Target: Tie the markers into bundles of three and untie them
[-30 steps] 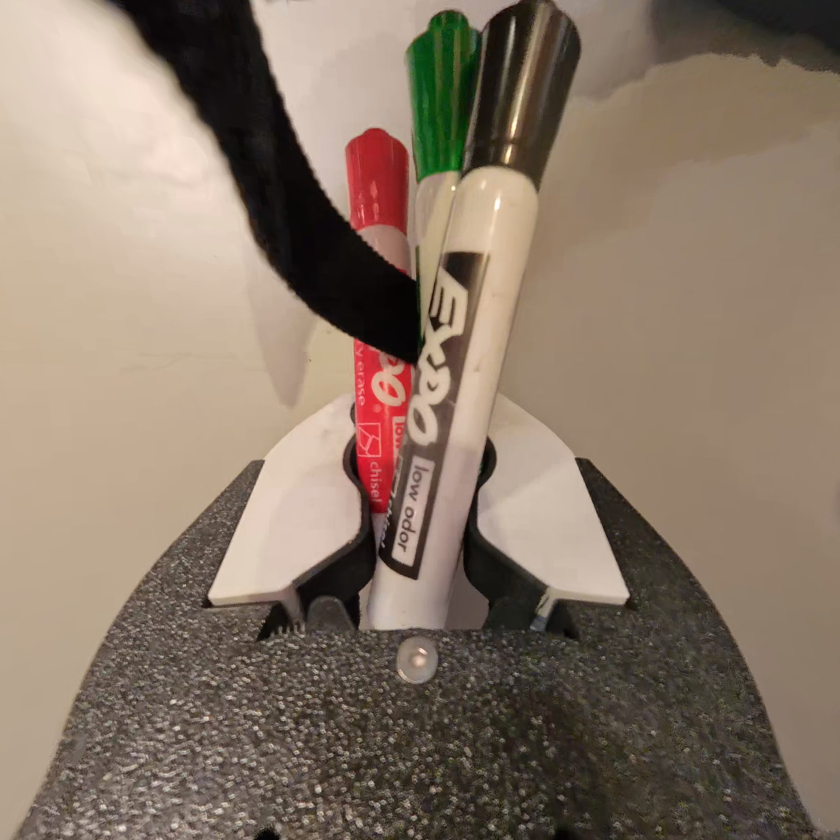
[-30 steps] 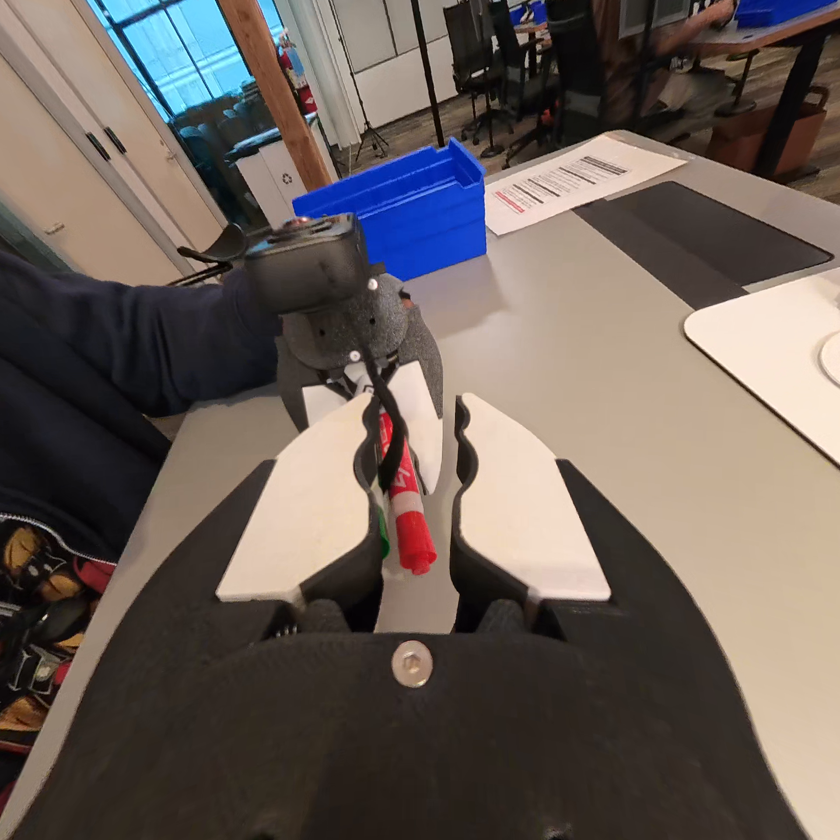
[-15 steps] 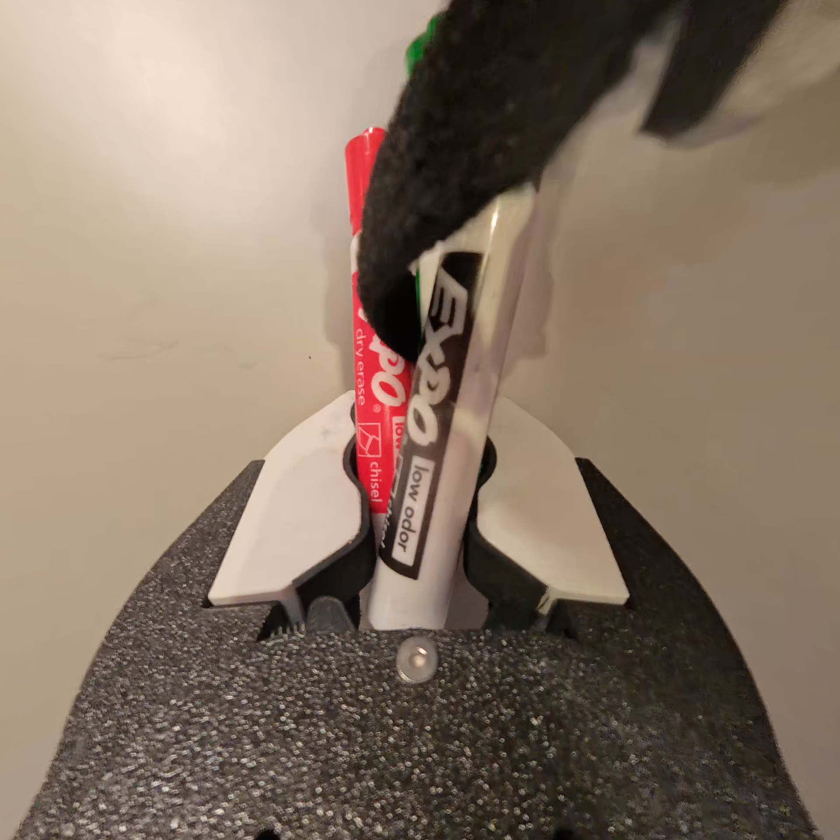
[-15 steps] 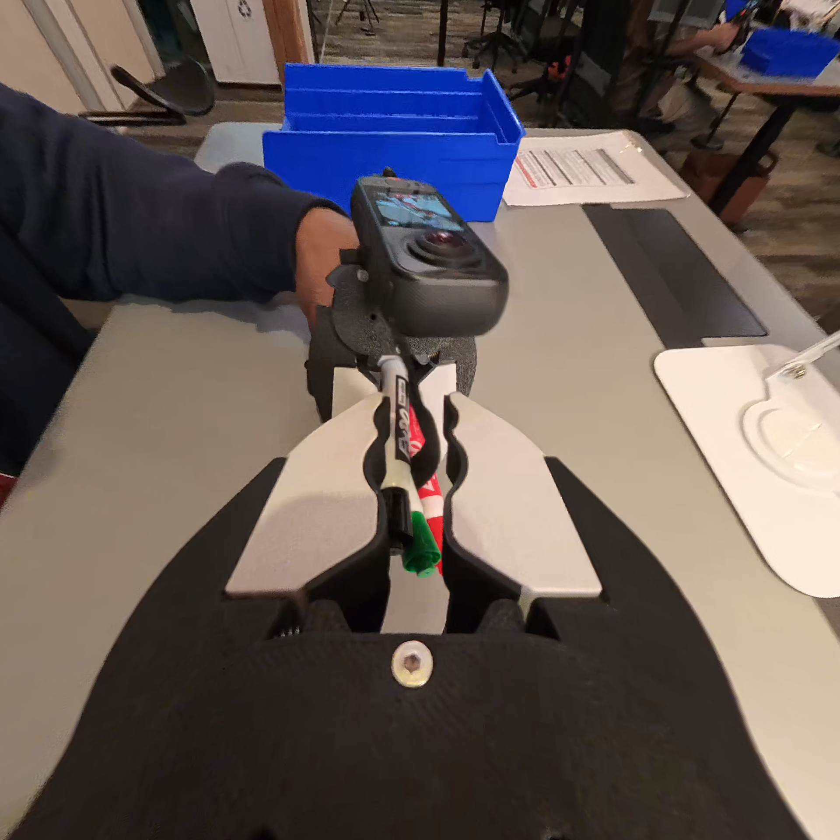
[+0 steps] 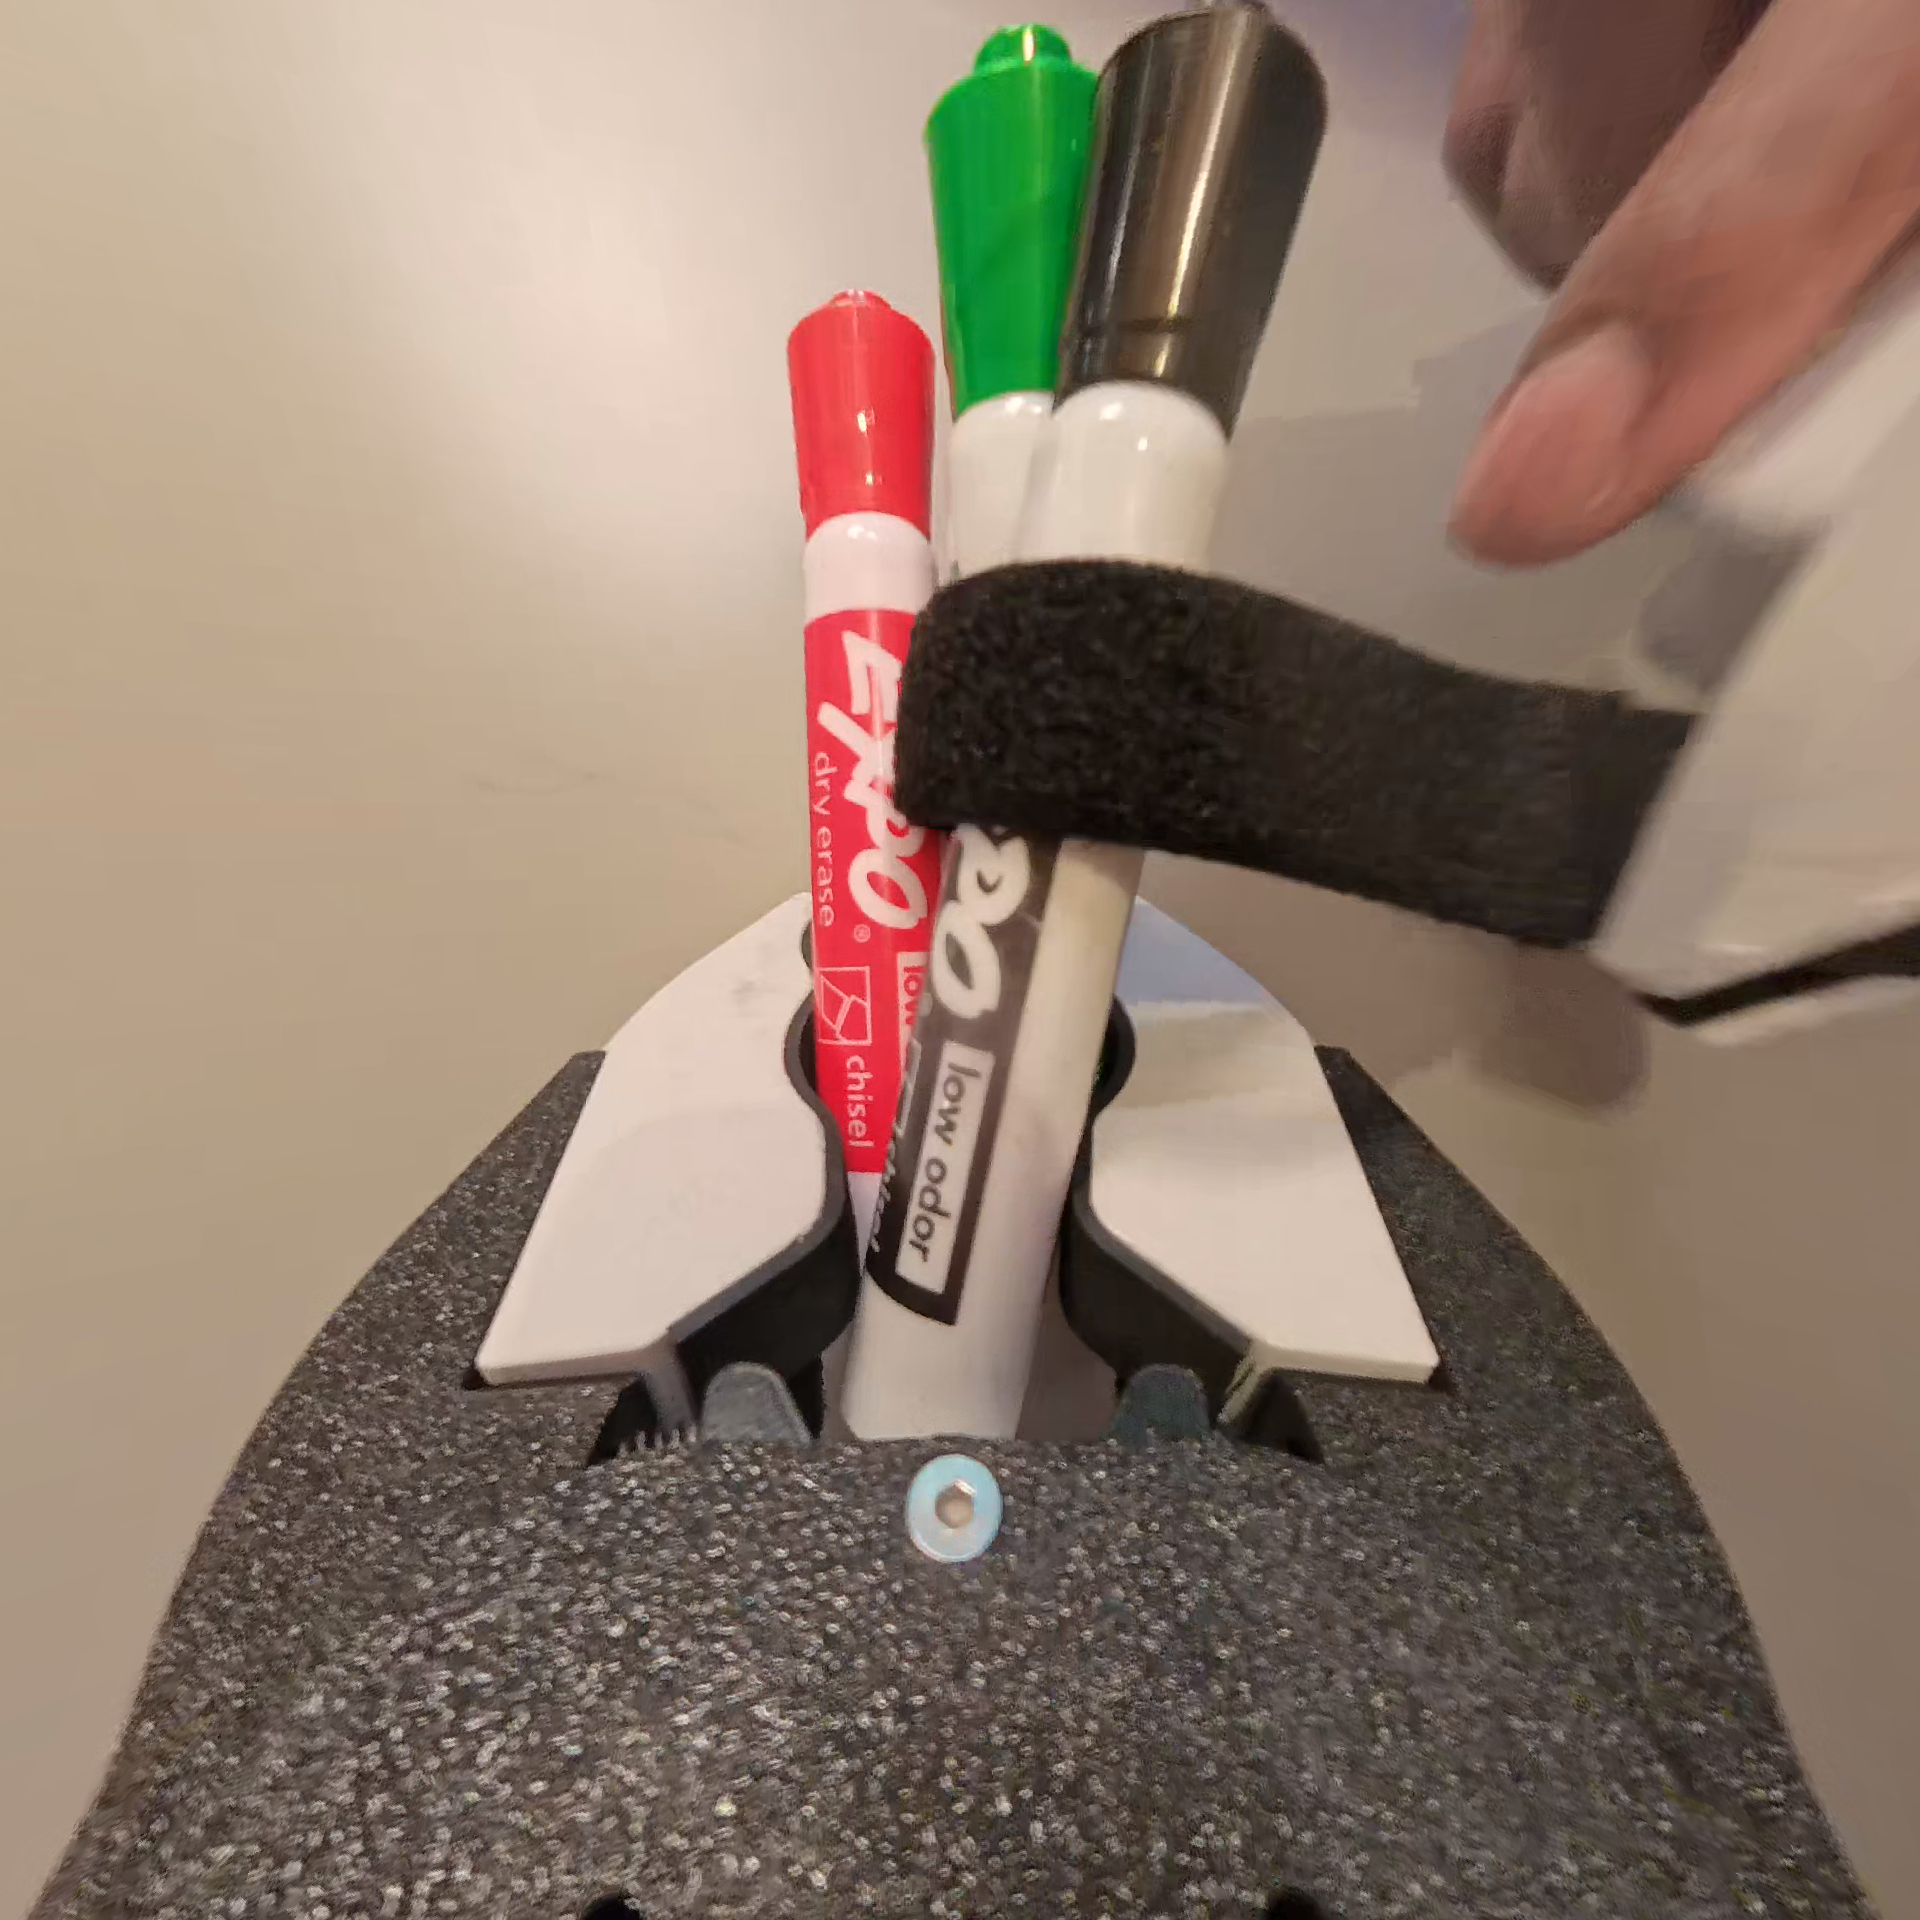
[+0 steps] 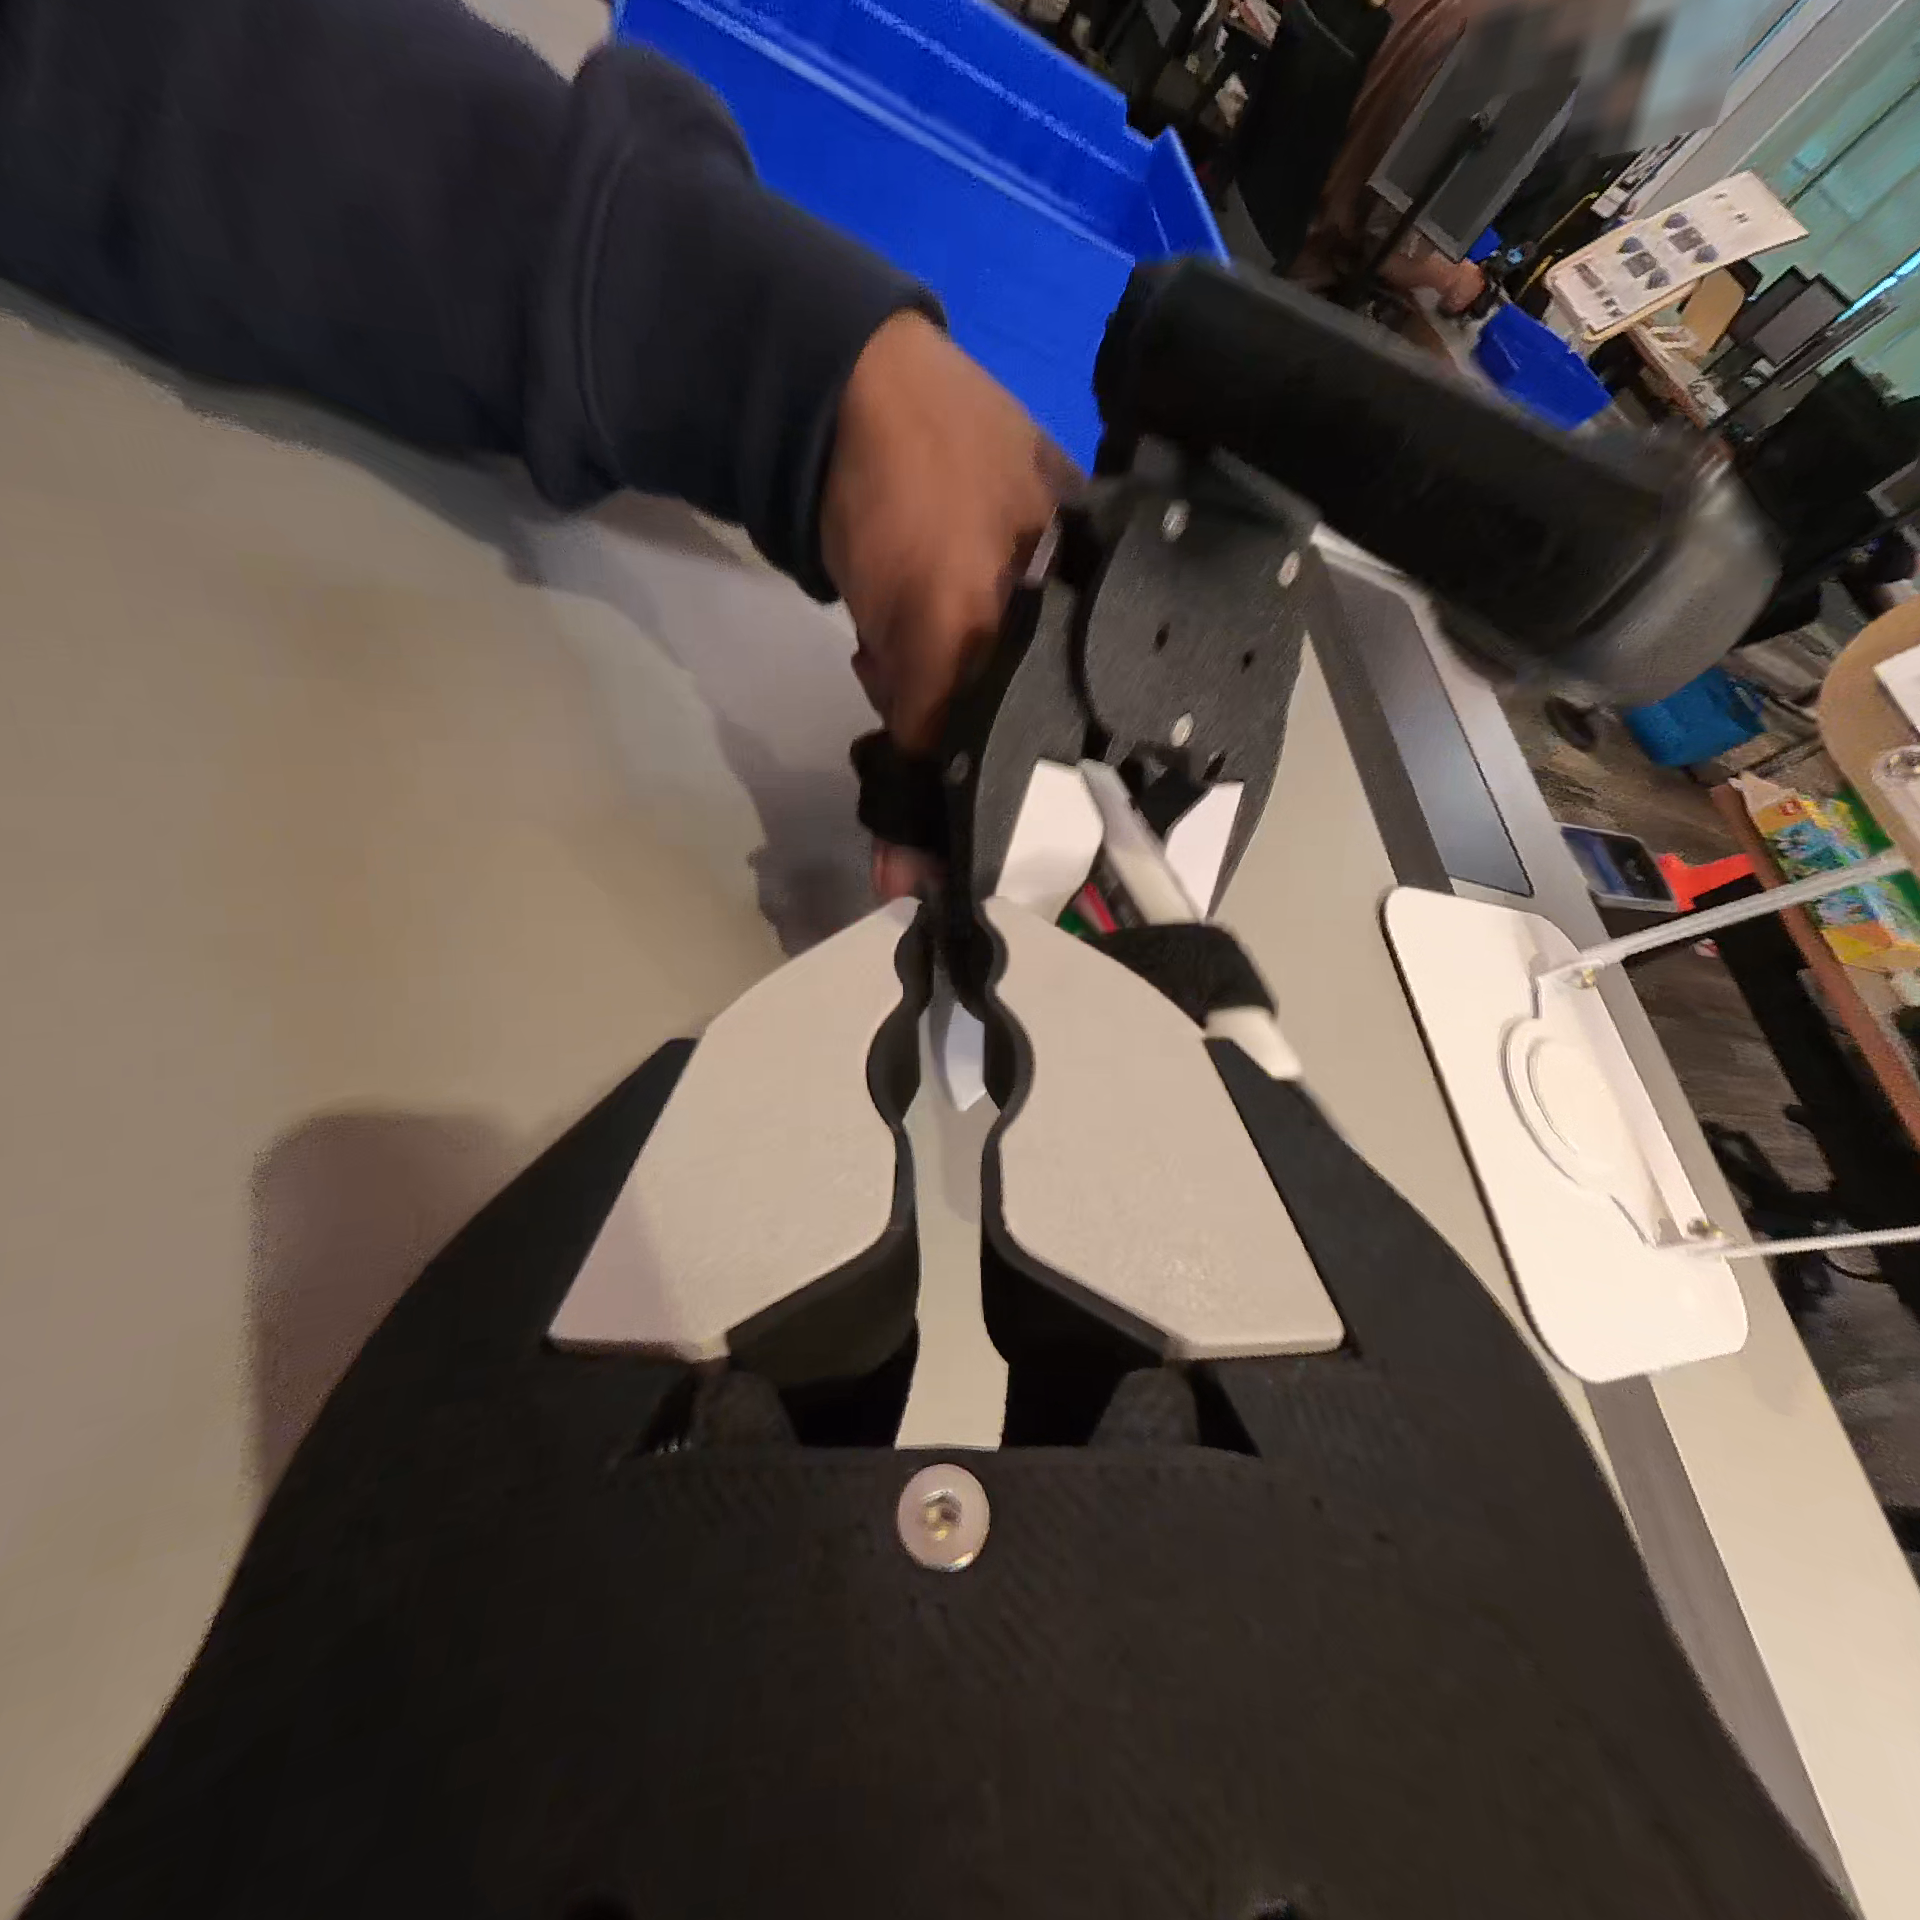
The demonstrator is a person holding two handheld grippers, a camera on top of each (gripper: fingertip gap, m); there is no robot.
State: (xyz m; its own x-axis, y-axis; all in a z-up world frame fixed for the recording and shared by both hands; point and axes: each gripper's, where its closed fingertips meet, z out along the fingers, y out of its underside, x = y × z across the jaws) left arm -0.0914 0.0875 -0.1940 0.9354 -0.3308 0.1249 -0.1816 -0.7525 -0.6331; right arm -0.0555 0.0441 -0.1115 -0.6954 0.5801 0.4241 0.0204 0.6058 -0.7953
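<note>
- The left gripper (image 5: 961, 1049) is clamped on 3 markers, its white fingers (image 5: 686, 1164) pressed against their barrels from both sides.
- The markers stand bunched, caps pointing away from the camera: the red marker (image 5: 868, 665) at the left, the green marker (image 5: 1003, 229) behind, the black marker (image 5: 1153, 343) in front and leaning a little right.
- A black strap (image 5: 1226, 727) crosses the front of the black marker's barrel above the fingers, bends round its left side against the red one, and runs off to the right.
- At the right edge of the left wrist view, the strap's far end disappears into the blurred right gripper (image 5: 1766, 790), with a person's hand (image 5: 1662, 270) just above it.
- In the right wrist view, the right gripper's (image 6: 961, 977) tips are drawn together, pinching the thin strap (image 6: 951, 935) between them; a narrow gap remains farther back.
- Beyond it, a hand (image 6: 935, 561) in a dark sleeve (image 6: 416, 229) holds the left gripper (image 6: 1132, 790), with strap wrapped on a white barrel (image 6: 1195, 966).
- A grey table (image 6: 312, 779) lies below, with a blue bin (image 6: 935, 177) behind and a white pad (image 6: 1475, 1195) to the right.
</note>
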